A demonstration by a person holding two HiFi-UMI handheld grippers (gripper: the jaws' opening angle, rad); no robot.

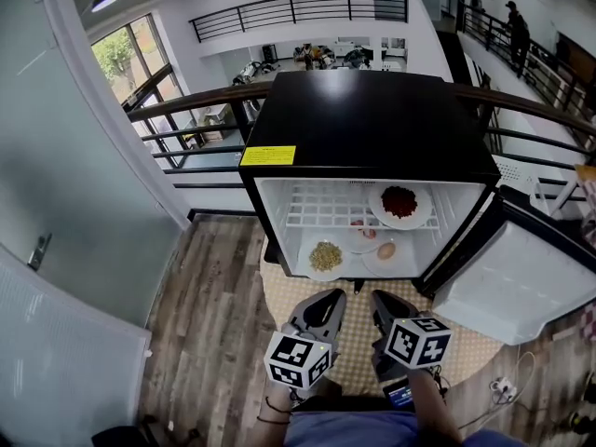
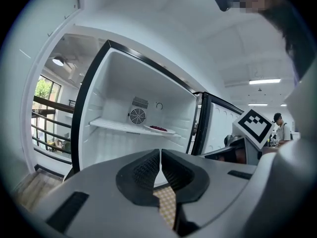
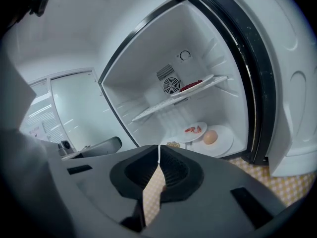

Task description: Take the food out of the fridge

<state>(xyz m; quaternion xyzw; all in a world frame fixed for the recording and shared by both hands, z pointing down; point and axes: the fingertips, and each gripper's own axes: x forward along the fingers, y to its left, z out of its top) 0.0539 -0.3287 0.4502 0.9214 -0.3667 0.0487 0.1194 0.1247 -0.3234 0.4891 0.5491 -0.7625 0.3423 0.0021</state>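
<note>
open fridge (image 1: 363, 110) faces a checkered mat (image 1: 466, 338) on a wood floor (image 1: 209, 287)
left gripper (image 1: 326, 298) and right gripper (image 1: 384, 298), fingers (image 2: 146, 170) clenched on nothing, hover at lower centre; food plates (image 1: 399, 203) sit inside, on shelf (image 1: 321, 208) and bottom.

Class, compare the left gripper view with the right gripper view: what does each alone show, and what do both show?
Left only: the right gripper's marker cube and a distant person. Right only: a tan round food and red pieces on lower plates. Both: the open fridge, its shelf plate of red food, shut jaws.
</note>
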